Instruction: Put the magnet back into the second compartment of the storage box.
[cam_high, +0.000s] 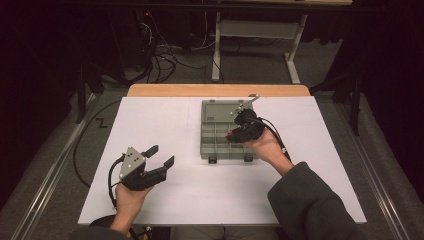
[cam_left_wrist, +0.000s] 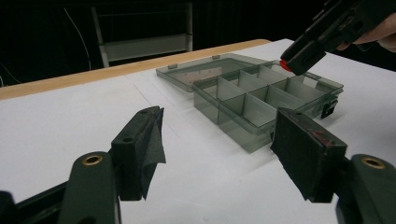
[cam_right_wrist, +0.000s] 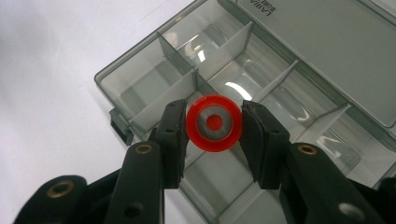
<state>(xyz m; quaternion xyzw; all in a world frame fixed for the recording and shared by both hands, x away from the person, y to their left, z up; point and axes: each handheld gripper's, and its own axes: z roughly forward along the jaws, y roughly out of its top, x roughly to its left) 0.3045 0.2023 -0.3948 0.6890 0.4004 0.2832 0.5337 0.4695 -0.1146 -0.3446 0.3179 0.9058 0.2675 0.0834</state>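
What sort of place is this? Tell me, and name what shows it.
Probably a lab or recording workspace, not a home. A white table stands in a dark room, loose cables trail on the grey carpet behind it, and a bare metal desk frame stands farther back.

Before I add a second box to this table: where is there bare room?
Bare tabletop lies between the organizer box and the table's left edge, beyond the left gripper. Another patch runs along the near edge between the person's two forearms. It is crowded at the box, where the right gripper holds a red ring over the compartments.
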